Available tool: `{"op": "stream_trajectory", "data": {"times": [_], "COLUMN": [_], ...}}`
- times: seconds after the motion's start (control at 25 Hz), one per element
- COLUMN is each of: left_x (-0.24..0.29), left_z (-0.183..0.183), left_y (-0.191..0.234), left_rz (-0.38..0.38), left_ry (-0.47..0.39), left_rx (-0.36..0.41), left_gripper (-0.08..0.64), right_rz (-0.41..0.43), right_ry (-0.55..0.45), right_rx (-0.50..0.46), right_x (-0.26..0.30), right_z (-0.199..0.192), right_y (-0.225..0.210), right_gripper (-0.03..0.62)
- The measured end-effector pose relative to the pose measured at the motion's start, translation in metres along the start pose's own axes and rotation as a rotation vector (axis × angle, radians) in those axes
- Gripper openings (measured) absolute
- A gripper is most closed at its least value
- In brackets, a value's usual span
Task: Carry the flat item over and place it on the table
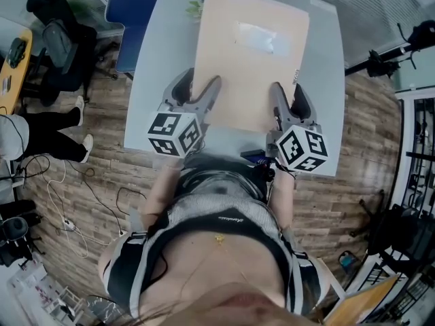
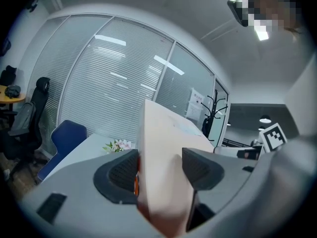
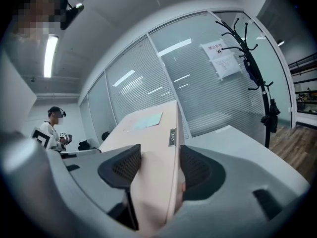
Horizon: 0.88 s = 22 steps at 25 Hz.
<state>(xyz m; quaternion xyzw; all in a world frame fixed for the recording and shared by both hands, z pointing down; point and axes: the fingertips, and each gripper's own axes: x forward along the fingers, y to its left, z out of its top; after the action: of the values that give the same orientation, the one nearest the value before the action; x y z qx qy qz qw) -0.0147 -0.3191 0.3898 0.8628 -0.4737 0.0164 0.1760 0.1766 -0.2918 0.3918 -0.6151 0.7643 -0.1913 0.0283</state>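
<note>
Two grippers clamping box edge, over table

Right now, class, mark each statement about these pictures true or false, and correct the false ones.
1. The left gripper and the right gripper both clamp the flat tan box. True.
2. Flowers lie on the table near the box's far left corner. True.
3. The chair at the table's far left corner is red. False: that chair is blue.
4. The top of the box is completely bare. False: a pale label sits on its top.
</note>
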Motion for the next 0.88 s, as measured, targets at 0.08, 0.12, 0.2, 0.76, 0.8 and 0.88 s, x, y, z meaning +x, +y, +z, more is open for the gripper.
{"op": "stream_trajectory", "data": {"times": [0.08, 0.12, 0.2, 0.76, 0.8, 0.88], "left_x": [0.002, 0.004, 0.006, 0.028, 0.028, 0.031], "left_z": [-0.008, -0.012, -0.021, -0.115, -0.122, -0.136], "left_y": [0.005, 0.007, 0.011, 0.053, 0.056, 0.063], "left_rz": [0.002, 0.003, 0.006, 0.03, 0.036, 0.047], "left_ry": [0.016, 0.025, 0.044, 0.216, 0.228, 0.25], "left_rx": [-0.009, -0.014, -0.025, -0.114, -0.12, -0.129], "left_gripper": [0.272, 0.272, 0.272, 0.273, 0.273, 0.273], "right_rz": [-0.006, -0.01, -0.017, -0.078, -0.082, -0.087], "right_ry": [0.015, 0.024, 0.045, 0.236, 0.252, 0.281], "right_rx": [0.004, 0.006, 0.015, 0.06, 0.058, 0.068], "right_x": [0.003, 0.005, 0.009, 0.041, 0.043, 0.047], "right_z": [-0.008, -0.012, -0.022, -0.119, -0.126, -0.14], "right_y": [-0.002, -0.003, -0.007, -0.034, -0.036, -0.039], "right_gripper": [0.249, 0.249, 0.249, 0.25, 0.25, 0.25]}}
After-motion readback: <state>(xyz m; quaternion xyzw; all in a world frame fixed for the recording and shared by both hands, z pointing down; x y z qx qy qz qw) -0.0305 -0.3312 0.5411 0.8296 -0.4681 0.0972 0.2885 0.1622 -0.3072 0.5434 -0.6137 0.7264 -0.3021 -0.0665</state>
